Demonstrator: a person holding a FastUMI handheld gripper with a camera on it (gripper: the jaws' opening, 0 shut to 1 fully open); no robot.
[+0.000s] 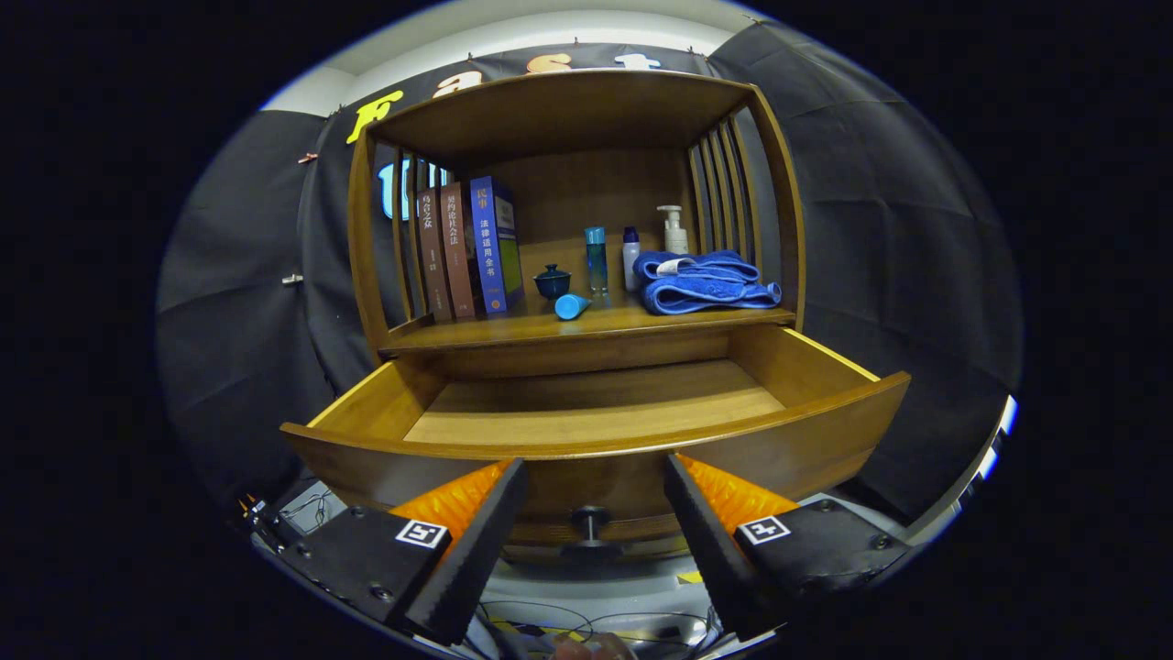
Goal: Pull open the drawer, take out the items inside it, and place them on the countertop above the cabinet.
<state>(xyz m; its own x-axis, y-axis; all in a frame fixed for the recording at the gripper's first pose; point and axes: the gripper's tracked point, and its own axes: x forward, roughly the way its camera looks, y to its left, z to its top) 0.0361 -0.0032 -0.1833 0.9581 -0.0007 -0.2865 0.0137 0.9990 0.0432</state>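
The wooden drawer [596, 449] stands pulled out toward me, and its floor [596, 408] shows bare wood. Its dark round knob [589, 524] sits on the front panel, right between my fingers. My gripper [596, 477] is open, a finger [476, 513] on either side of the knob, with nothing pressed between them. On the countertop [513, 332] above the drawer lie a folded blue towel [706, 282], a light blue cup on its side [571, 306], a dark blue lidded pot [553, 280], a tall blue bottle [597, 260], a white bottle with a blue cap [631, 258] and a pump bottle [674, 231].
Three books [467, 249] stand upright at the countertop's left end against the slatted side of the cabinet [568, 101]. Cables [568, 628] lie on the floor below the drawer. Part of a hand [591, 649] shows under the gripper.
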